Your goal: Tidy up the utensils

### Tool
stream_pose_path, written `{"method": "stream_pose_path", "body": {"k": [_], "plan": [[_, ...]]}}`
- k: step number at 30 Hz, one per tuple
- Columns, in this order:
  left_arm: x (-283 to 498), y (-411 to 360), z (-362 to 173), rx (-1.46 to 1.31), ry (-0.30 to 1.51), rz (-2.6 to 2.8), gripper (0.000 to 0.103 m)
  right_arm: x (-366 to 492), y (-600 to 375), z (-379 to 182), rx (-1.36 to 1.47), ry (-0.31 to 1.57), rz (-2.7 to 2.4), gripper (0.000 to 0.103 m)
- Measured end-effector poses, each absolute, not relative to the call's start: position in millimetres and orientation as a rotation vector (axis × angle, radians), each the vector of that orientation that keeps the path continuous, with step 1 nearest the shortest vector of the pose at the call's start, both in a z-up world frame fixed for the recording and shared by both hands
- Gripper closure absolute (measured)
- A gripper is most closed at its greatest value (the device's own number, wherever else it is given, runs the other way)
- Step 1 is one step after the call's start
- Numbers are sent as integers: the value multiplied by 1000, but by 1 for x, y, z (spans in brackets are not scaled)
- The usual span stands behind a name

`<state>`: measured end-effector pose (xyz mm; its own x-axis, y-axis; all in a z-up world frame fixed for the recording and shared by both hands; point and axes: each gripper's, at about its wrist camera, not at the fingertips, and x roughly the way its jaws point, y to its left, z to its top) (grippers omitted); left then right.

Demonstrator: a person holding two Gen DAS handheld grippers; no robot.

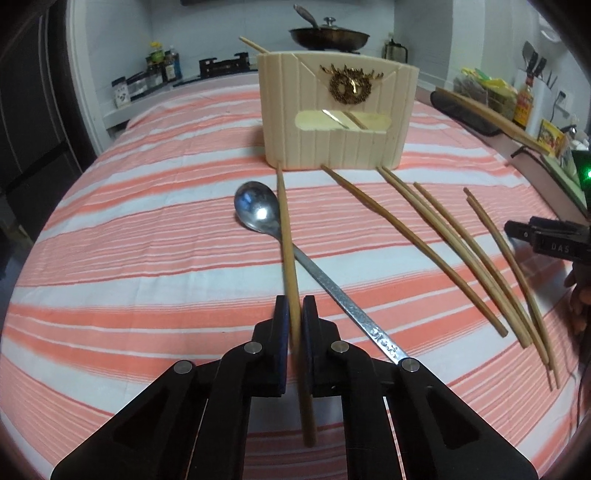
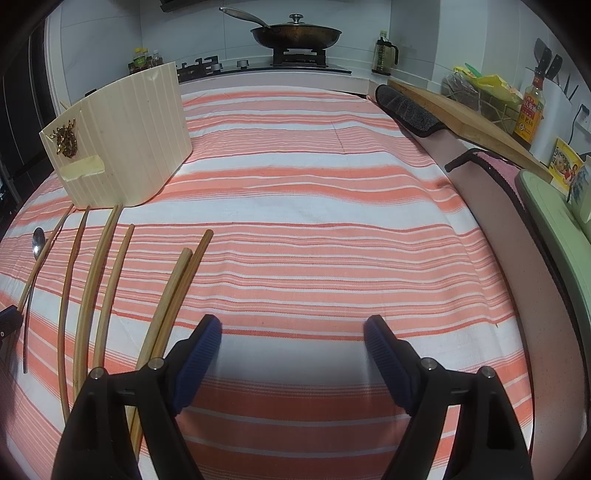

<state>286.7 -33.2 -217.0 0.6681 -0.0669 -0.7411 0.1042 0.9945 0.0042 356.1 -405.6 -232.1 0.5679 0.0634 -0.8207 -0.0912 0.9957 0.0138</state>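
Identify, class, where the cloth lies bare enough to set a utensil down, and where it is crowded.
Bare: the wide stretch of striped cloth between the right gripper, the holder and the dark mat. Crowded: in front of the holder, where loose chopsticks fan beside the spoon and the left gripper pinches one chopstick.

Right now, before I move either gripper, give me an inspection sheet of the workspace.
Surface: striped cloth covering the table.
Job's things: cream utensil holder upright; one chopstick inside; spoon lying flat, a chopstick crossing its handle; six more loose chopsticks to the right.
Clutter: nothing seen on the cloth.
Grippers: left gripper closed on the crossing chopstick; right gripper open, holding nothing, beside the rightmost chopstick pair.
Cables: nothing seen on the cloth.
Surroundings: lidded wok on the stove, sauce bottle, cutting board at the right.
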Motion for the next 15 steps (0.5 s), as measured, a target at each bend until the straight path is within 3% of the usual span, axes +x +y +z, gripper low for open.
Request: {"method": "stream_pose_path", "body": {"k": [9,15], "plan": [[241,-1,-199,64,763,-65,99,353,-410,-230,-16,958,93,21],[225,41,-196,-9,755,53,99,314,-399,-211,158,993,225,21]]}}
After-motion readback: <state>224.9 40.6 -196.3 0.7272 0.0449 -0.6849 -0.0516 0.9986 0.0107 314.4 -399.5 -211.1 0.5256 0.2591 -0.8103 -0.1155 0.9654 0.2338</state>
